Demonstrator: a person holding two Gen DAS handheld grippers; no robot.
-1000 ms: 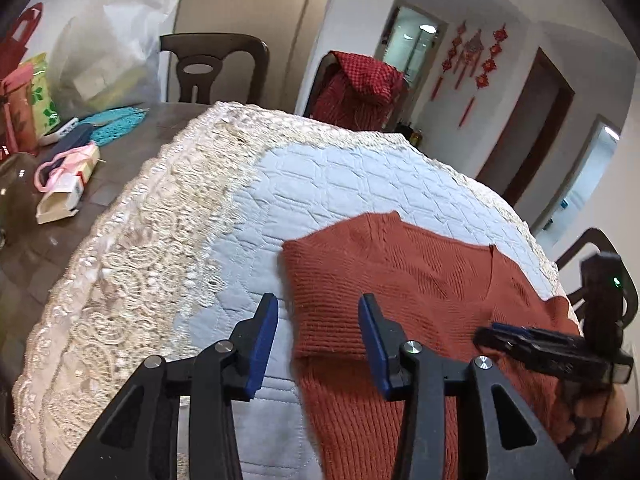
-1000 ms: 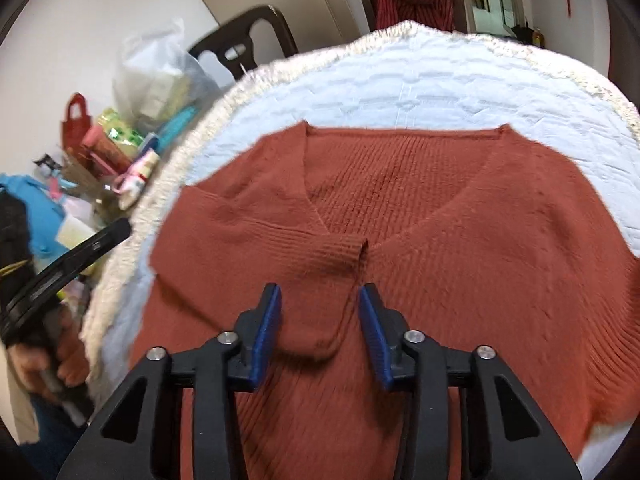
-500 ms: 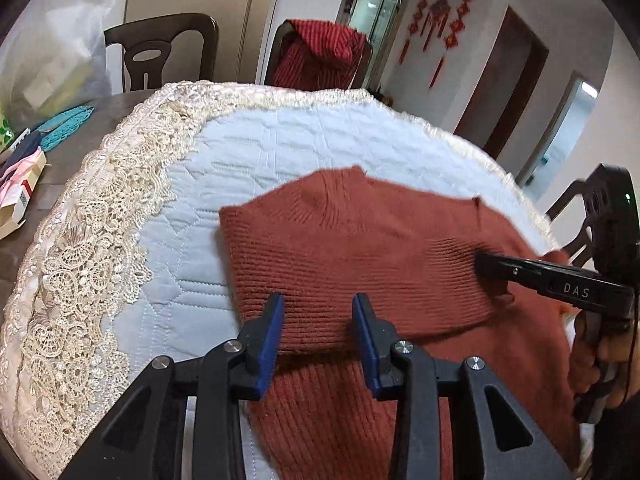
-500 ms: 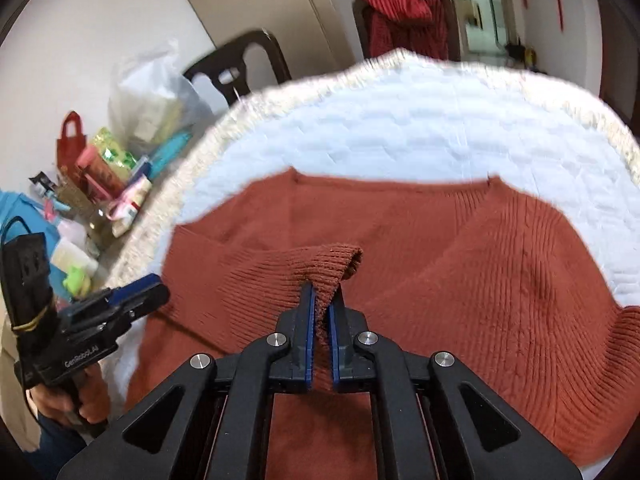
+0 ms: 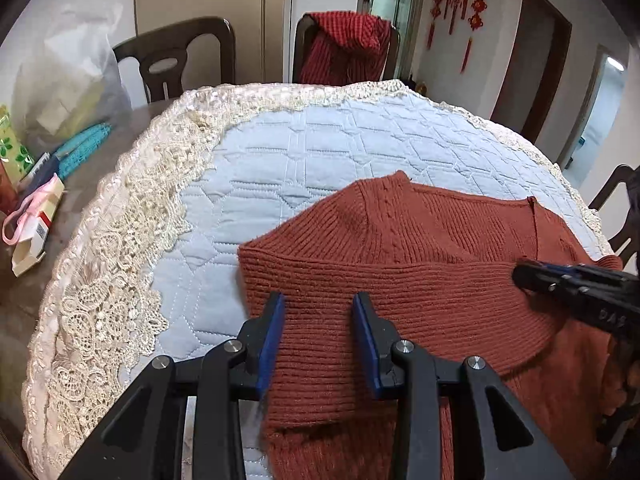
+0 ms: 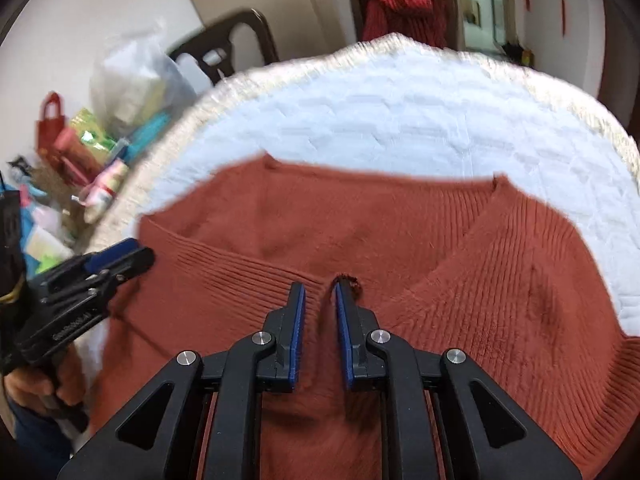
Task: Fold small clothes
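Observation:
A rust-red knit sweater [image 5: 400, 264] lies on the quilted pale-blue table cover [image 5: 304, 152], its left sleeve folded across the body. My left gripper [image 5: 318, 320] is open, its blue pads straddling the folded sleeve near the sweater's left edge. My right gripper [image 6: 320, 300] is open a little over the sleeve cuff [image 6: 348, 282] at the sweater's [image 6: 460, 264] middle, and holds nothing. The right gripper also shows in the left wrist view [image 5: 576, 288], and the left gripper in the right wrist view [image 6: 100, 268].
The cover has a wide cream lace border [image 5: 120, 248]. Bags, a small box [image 5: 32, 236] and clutter lie on the bare wood at the left. Dark chairs [image 5: 172, 56] stand behind; one carries a red garment [image 5: 344, 44].
My right gripper, shut on the cuff half a second ago, has opened and let it go. My left gripper has moved over the folded sleeve and stays open.

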